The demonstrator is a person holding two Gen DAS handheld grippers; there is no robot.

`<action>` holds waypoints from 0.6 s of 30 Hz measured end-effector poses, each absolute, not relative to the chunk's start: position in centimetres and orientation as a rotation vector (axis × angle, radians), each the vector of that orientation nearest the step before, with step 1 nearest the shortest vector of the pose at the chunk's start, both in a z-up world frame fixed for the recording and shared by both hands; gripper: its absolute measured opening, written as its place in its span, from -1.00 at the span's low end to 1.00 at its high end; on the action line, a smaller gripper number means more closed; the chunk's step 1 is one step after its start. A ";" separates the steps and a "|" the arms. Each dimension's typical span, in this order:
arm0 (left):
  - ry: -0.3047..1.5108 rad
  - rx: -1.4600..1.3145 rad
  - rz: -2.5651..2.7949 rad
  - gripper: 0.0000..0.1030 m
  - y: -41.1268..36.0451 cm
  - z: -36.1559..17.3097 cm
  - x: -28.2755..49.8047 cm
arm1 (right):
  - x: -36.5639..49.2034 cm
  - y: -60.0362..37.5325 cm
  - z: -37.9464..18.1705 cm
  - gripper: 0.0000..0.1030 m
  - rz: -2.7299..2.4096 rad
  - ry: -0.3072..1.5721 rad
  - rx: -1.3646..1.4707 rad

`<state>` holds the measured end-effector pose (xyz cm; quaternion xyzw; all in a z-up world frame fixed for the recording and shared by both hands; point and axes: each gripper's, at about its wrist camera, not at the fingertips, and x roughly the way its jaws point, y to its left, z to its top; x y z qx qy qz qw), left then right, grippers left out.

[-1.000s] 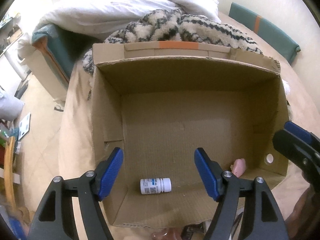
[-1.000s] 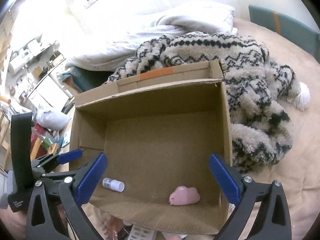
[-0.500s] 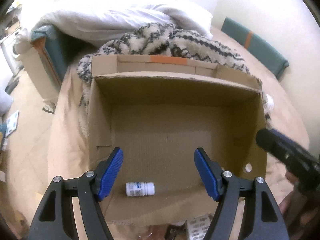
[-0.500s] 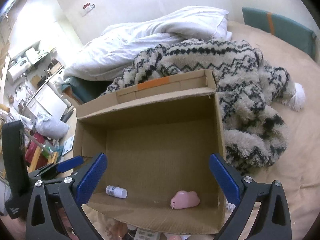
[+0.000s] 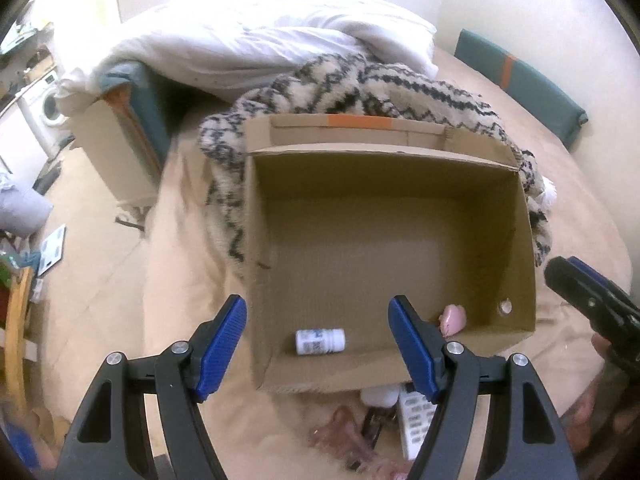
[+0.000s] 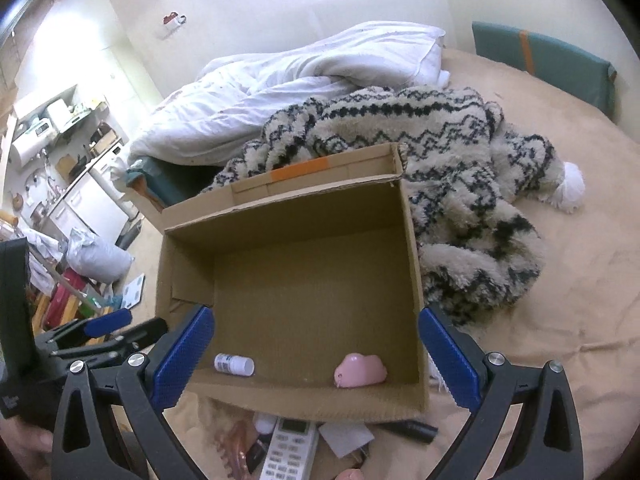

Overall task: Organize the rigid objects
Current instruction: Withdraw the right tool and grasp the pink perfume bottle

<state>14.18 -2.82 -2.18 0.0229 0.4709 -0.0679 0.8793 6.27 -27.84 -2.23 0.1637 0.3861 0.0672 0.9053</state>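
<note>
An open cardboard box (image 5: 516, 216) (image 6: 412, 264) sits on the beige bed. Inside it, near the front wall, lie a white pill bottle (image 5: 320, 341) (image 6: 234, 364) on its side and a pink cloud-shaped object (image 5: 453, 318) (image 6: 361, 370). My left gripper (image 5: 318, 350) hangs open above the box's front left corner, holding nothing. My right gripper (image 6: 316, 356) is also open and empty over the front of the box. In front of the box lie a white remote control (image 6: 289, 448) (image 5: 416, 420), a brownish hair claw clip (image 6: 236, 446) (image 5: 344, 434) and other small items, partly hidden.
A patterned fuzzy blanket (image 6: 460, 168) (image 5: 360, 84) is bunched behind and right of the box, with a white duvet (image 5: 248, 48) beyond it. A teal cushion (image 6: 540, 64) lies far right. The floor and cluttered furniture (image 6: 60, 240) are to the left.
Both grippers have pulled back and up from the box, so it looks smaller and the items on the bed in front of it have come into view. The jaws kept their width.
</note>
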 end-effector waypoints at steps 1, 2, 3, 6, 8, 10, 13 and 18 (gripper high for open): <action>0.978 0.053 -0.132 0.38 -2.5 -2.0 13.7 | 5.8 -27.9 -2.3 1.00 0.139 0.801 0.348; 0.975 0.055 -0.125 0.38 -2.2 -1.9 13.4 | 5.3 -28.0 -2.4 1.00 0.139 0.805 0.359; 0.972 0.054 -0.119 0.38 -1.9 -1.7 12.9 | 4.8 -28.0 -2.6 1.00 0.140 0.814 0.365; 0.985 0.037 -0.091 0.38 -0.5 -1.8 11.7 | 3.5 -27.6 -3.0 1.00 0.132 0.852 0.339; 1.000 0.024 -0.078 0.38 0.3 -2.1 11.0 | 2.7 -27.3 -3.3 1.00 0.135 0.860 0.330; 1.010 0.014 -0.067 0.38 0.8 -2.5 10.3 | 1.9 -27.2 -3.7 1.00 0.140 0.872 0.328; 1.032 -0.022 -0.067 0.38 1.5 -2.9 9.7 | 0.9 -26.9 -4.4 1.00 0.129 0.899 0.329; 0.979 0.025 -0.043 0.38 0.9 -2.1 9.4 | -0.7 -27.2 -6.3 1.00 0.060 0.999 0.370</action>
